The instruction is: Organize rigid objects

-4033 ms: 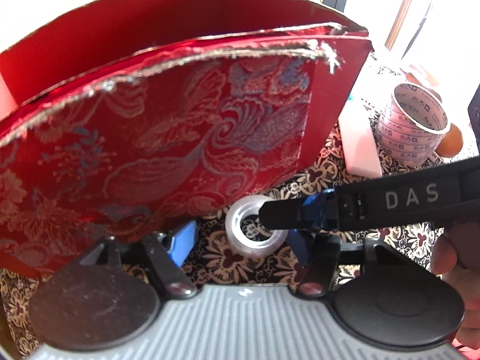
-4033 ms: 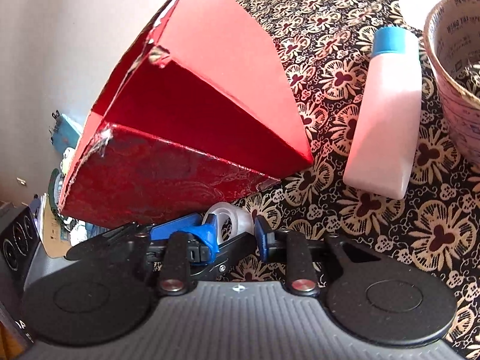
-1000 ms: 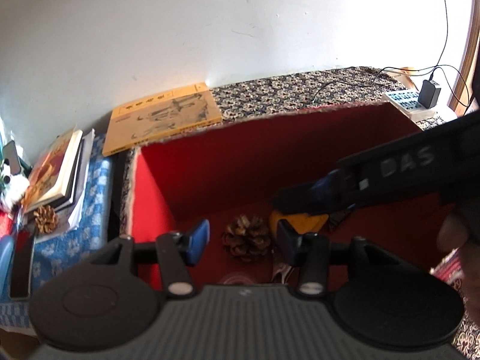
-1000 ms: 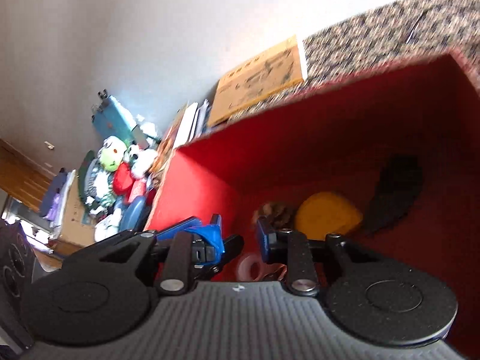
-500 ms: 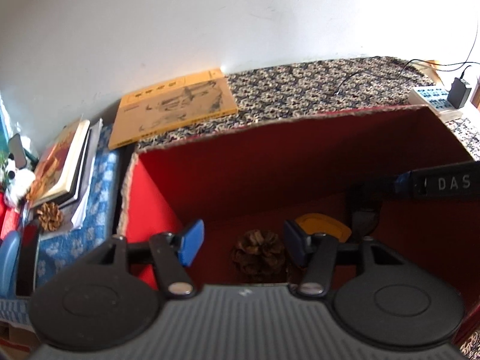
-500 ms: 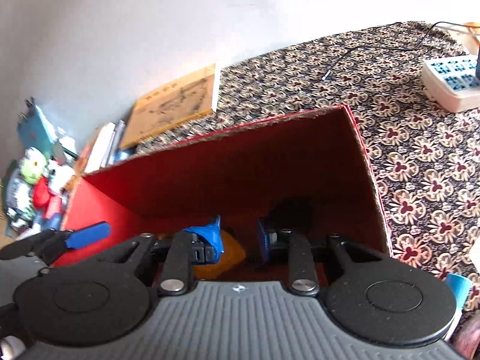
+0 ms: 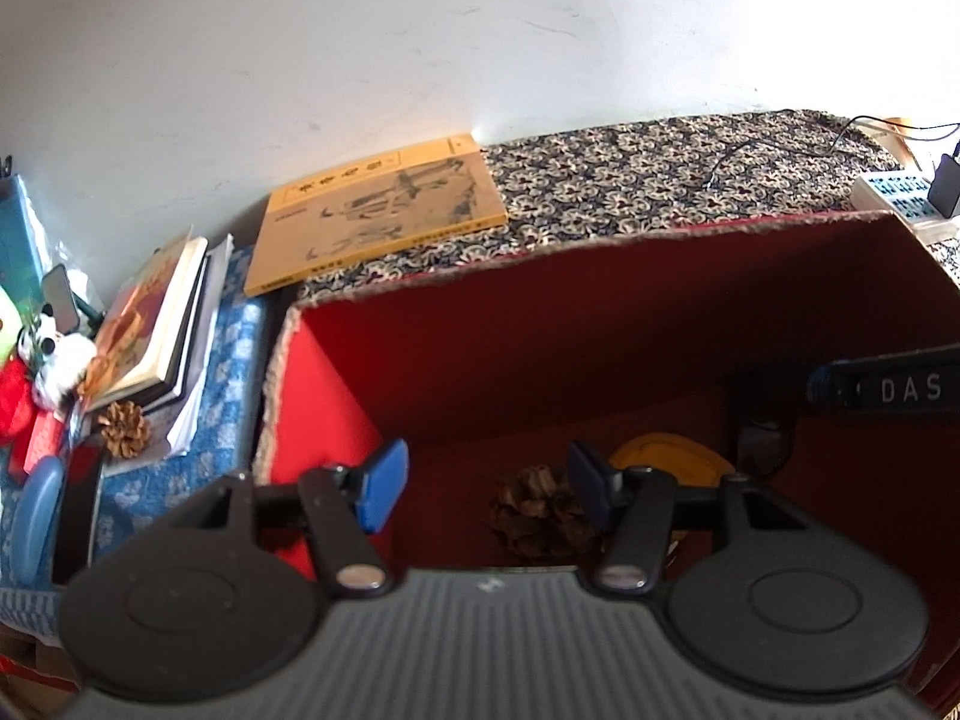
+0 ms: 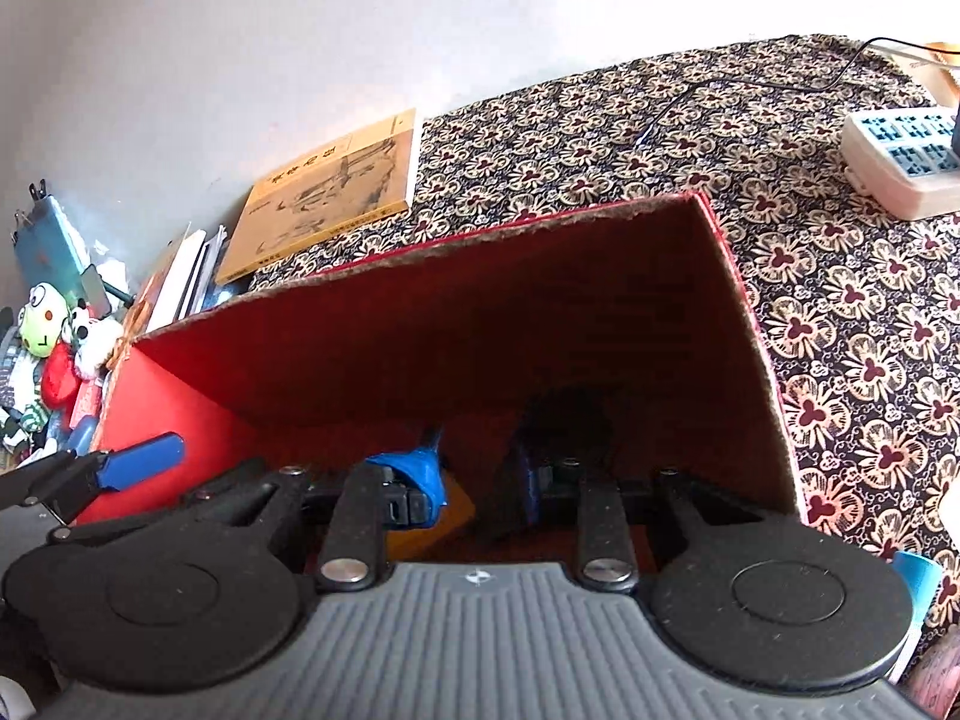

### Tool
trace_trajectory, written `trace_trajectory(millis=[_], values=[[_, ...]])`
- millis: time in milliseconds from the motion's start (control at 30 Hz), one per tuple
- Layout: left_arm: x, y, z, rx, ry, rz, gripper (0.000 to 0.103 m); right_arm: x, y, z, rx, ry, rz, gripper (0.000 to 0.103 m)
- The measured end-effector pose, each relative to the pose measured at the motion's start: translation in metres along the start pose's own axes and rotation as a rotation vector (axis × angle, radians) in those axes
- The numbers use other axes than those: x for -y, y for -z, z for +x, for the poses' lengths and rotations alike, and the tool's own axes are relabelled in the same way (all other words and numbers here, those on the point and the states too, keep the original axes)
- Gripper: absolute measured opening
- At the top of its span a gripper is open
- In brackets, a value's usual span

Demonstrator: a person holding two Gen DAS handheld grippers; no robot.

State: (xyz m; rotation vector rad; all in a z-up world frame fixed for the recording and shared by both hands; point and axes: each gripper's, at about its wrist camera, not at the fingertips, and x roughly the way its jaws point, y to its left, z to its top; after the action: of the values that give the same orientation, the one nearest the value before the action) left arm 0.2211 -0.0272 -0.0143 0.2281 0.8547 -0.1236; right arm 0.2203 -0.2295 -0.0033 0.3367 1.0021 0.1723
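The open red box [image 7: 600, 246] fills both views, seen from above. On its floor lie a brown pine cone [image 7: 540, 516], a yellow rounded object [image 7: 666, 456] and a black object [image 8: 570, 414]. My left gripper [image 7: 486, 492] hangs over the box's left part, open, with nothing between its blue pads; the pine cone shows below the gap. My right gripper [image 8: 480, 477] reaches into the box [image 8: 480, 240] with its jaws a little apart and nothing between them; the yellow object [image 8: 456, 510] lies beneath. One of the left gripper's fingers [image 8: 141, 459] shows at the left edge.
The box stands on a floral tablecloth [image 8: 840, 300]. Behind it lies a yellow book [image 7: 378, 210]. To the left are stacked books [image 7: 156, 324], a second pine cone [image 7: 123, 429] and plush toys [image 8: 42, 318]. A white power strip [image 8: 900, 162] with a cable sits at the right.
Four seconds ago both grippers were low beside the box at a clear tape roll; now they look down into it. In the last second the left jaws widened and the right gripper slid right.
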Motion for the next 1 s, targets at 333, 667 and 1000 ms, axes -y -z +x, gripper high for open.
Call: trace_trajectory(millis=[333,667,1000], values=[[0.0010,0.0001,0.0017,-0.010,-0.033,-0.009,0.060,-0.0018,0.0000,0.0002,-0.004,0.004,0.003,0.009],[0.0014,0.0005,0.0027,-0.024,-0.071,-0.011,0.062,-0.0016,0.0003,-0.0013,0.003,0.009,0.008,0.009],[0.0045,0.0003,0.0036,-0.027,-0.169,-0.023,0.062,-0.0016,-0.0014,0.0036,-0.041,-0.037,0.010,0.009]])
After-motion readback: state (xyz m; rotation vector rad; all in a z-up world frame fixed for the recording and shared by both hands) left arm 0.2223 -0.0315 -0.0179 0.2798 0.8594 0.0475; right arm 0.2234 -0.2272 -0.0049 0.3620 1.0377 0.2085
